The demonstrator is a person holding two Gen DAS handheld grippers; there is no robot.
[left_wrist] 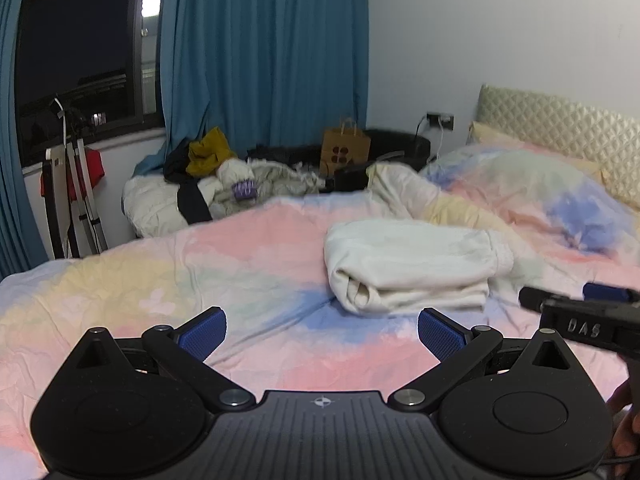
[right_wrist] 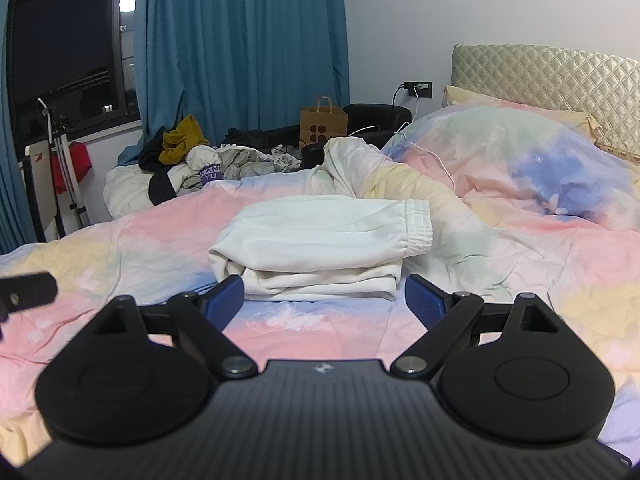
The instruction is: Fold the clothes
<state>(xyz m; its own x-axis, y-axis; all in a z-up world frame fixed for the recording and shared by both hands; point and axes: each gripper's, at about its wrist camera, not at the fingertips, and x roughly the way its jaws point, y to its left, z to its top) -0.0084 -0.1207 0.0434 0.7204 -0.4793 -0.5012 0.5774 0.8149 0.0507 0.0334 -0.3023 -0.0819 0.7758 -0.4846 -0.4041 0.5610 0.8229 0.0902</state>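
Left gripper (left_wrist: 322, 330): fingers spread wide, nothing between them, hovering over bare duvet (left_wrist: 160, 280) near the bed's near edge. Ahead and to its right, the white garment (left_wrist: 408, 268) lies mid-bed as a compact stacked bundle, several layers visible at the near edge, an elastic cuff (right_wrist: 418, 226) sticking out at the right end. Right gripper (right_wrist: 324, 300): fingers also spread, empty, hovering just short of the bundle's near edge and roughly centred on it; not touching, as far as the right view shows. Far-left corner of the bed: a loose pile of clothes (right_wrist: 188, 164), unfolded, well apart from the bundle. Bed's right: a rumpled mound of duvet against the headboard (right_wrist: 552, 76). Judgement: this garment looks folded, bar the protruding cuff and slightly uneven layers. Remaining, probably: tidy or set aside the bundle, then start on the pile, if it belongs to the task.
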